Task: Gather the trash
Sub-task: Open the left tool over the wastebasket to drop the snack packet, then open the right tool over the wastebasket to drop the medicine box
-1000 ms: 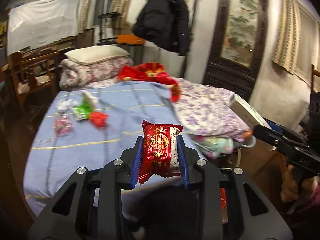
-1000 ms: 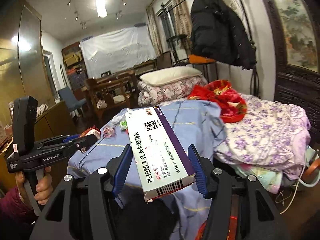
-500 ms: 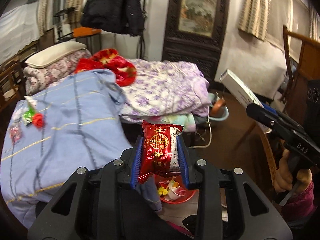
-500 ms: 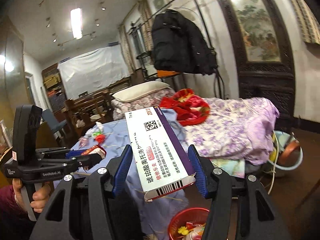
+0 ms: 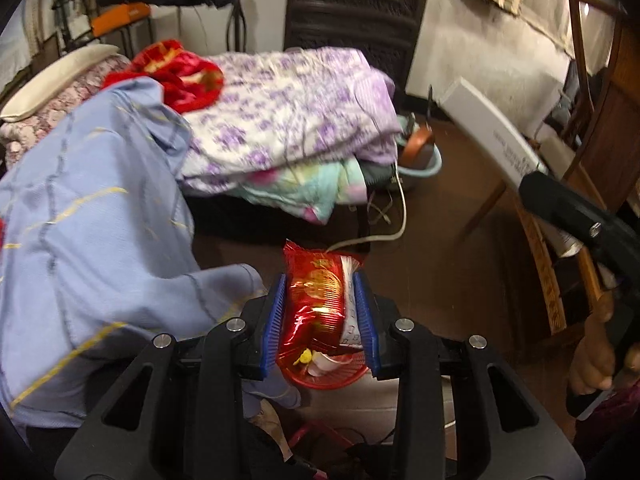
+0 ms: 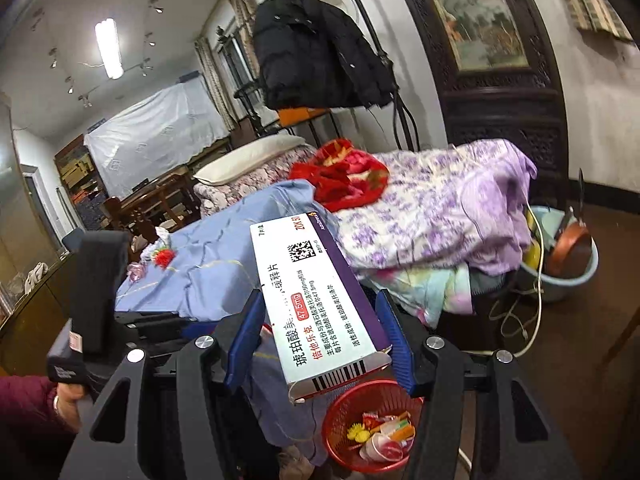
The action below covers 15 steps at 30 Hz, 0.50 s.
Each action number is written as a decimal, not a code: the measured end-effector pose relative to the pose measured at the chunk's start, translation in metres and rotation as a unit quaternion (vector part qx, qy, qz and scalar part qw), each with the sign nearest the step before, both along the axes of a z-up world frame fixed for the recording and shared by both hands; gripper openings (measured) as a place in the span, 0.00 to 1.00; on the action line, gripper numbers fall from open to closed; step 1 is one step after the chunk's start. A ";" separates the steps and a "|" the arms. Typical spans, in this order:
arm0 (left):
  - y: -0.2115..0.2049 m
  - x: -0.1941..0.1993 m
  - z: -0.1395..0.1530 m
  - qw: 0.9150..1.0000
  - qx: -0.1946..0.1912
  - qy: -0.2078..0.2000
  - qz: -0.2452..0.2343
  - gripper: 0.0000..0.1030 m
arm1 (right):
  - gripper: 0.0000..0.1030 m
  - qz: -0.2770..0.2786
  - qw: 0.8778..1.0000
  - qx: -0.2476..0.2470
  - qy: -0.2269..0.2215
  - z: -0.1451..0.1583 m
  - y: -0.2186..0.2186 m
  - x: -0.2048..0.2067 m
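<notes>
My left gripper (image 5: 320, 280) is shut on a shiny red snack packet (image 5: 318, 304) and holds it right above a red mesh waste basket (image 5: 328, 380) on the floor by the bed. My right gripper (image 6: 320, 300) is shut on a long white and purple medicine box (image 6: 316, 300); the same basket (image 6: 340, 440), with wrappers inside, sits below and in front of it. The box also shows at the right of the left wrist view (image 5: 492, 136). Several small wrappers (image 6: 160, 256) lie on the blue bedspread (image 6: 208, 264) farther back.
The bed holds a purple flowered quilt (image 5: 288, 112), a red blanket (image 5: 180, 76) and a pillow (image 6: 248, 160). A blue basin with a pan (image 6: 568, 256) and a white cable (image 5: 384, 232) lie on the brown floor. A wooden chair (image 5: 592, 140) stands at right.
Both grippers have swung away from the bed top and down toward the floor. The red basket is now directly under the left gripper's packet. Both still hold their items.
</notes>
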<state>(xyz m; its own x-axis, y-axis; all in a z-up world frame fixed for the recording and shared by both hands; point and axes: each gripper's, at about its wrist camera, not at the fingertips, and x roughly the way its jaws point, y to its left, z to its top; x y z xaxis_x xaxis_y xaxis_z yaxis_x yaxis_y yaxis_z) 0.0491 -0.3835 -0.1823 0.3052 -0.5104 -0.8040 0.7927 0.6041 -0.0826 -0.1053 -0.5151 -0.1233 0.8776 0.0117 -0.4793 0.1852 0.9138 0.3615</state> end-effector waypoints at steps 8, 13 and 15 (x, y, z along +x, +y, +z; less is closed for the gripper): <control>0.014 -0.005 -0.011 0.998 0.028 -0.042 0.033 0.87 | 0.55 -0.006 1.000 0.016 0.010 -0.014 -0.010 0.001; 0.051 -0.009 -0.018 0.993 0.043 -0.087 0.073 0.92 | 0.55 0.007 1.000 0.013 0.016 -0.016 0.000 0.005; 0.061 -0.009 -0.025 0.992 0.049 -0.087 0.084 0.92 | 0.55 0.014 1.000 0.010 0.022 -0.018 0.006 0.008</control>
